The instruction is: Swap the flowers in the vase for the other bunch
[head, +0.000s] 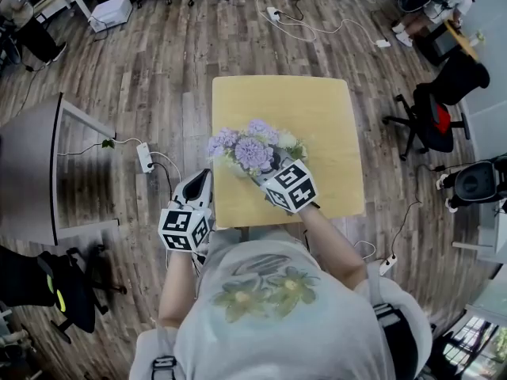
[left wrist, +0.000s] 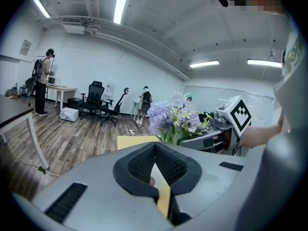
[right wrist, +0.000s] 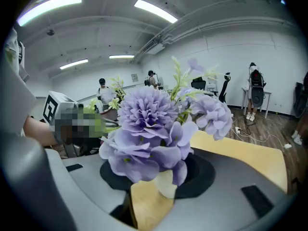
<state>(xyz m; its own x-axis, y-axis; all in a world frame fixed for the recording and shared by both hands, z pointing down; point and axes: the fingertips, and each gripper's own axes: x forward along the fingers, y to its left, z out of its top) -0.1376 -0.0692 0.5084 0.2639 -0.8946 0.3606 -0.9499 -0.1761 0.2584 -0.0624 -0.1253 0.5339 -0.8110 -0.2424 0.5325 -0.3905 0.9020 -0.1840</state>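
Purple bunched flowers (head: 252, 150) could be toppled on the yellow wooden surface (head: 317, 117) if bumped by the right tool (head: 268, 171), open around their base, while the left tool (head: 200, 182) is shut.

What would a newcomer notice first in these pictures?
The purple flowers on the yellow table stand out in the middle of the head view. The right hand-held gripper is at them, and the blooms fill its own view, between its open jaws.
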